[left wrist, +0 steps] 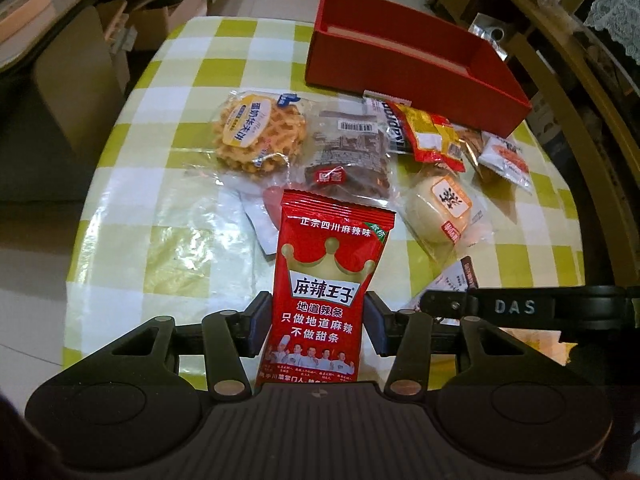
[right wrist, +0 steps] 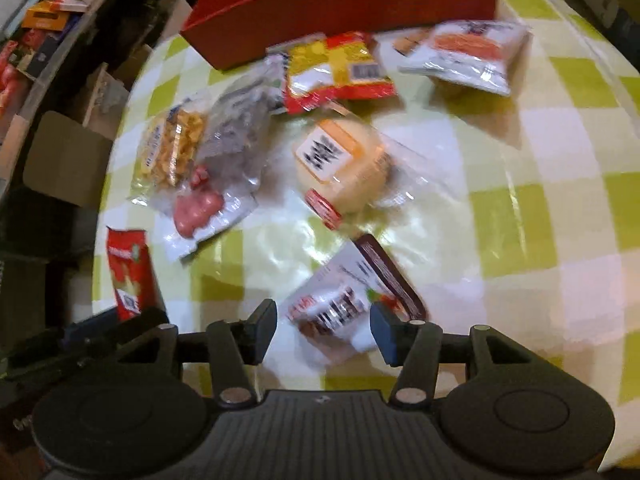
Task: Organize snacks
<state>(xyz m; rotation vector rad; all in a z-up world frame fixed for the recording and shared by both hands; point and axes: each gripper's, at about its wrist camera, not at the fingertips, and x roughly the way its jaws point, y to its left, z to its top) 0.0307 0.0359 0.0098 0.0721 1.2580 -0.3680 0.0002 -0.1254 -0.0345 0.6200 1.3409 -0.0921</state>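
While left hand-held gripper (left wrist: pixel 317 326) clamps one red packet (left wrist: pixel 326 292), right hand-held gripper (right wrist: pixel 325 330) gapes empty.

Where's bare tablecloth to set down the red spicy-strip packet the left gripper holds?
Free: the checked tablecloth left of the waffle-biscuit bag, and the stretch right of the round pastry. Also inside the red cardboard box. Crowded: the strip between waffle bag and box front, packets overlapping.

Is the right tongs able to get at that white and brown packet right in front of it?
Probably yes: the right tongs stand open, the white and brown snack packet lies uncovered just ahead, partly between the fingers.
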